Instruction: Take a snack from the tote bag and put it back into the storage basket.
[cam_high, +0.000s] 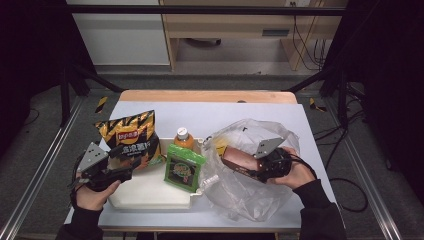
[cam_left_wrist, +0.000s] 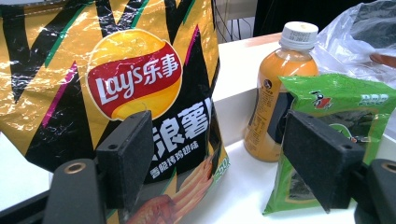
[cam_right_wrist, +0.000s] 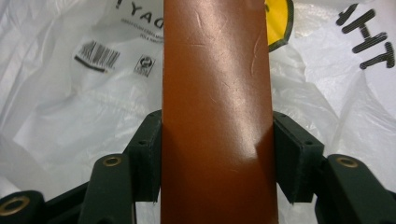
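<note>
My right gripper (cam_high: 248, 169) is shut on a reddish-brown box (cam_high: 233, 158), held over the open mouth of a white plastic bag (cam_high: 247, 197) at the right of the table. In the right gripper view the pads press both sides of the brown box (cam_right_wrist: 217, 93), with the printed bag (cam_right_wrist: 84, 93) behind it. My left gripper (cam_high: 125, 170) stands open at the front left, its jaws pointing at a yellow-and-black chips bag (cam_high: 131, 136). Between the open jaws of the left gripper (cam_left_wrist: 219, 140) lie the chips bag (cam_left_wrist: 116, 79), an orange juice bottle (cam_left_wrist: 275, 102) and a green snack packet (cam_left_wrist: 341, 98).
A white tray (cam_high: 145, 195) carries the chips bag, the orange bottle (cam_high: 183, 138) and the green packet (cam_high: 184, 167). The light tabletop (cam_high: 200, 112) ends in a wooden strip at the back. Black frame posts stand at both sides.
</note>
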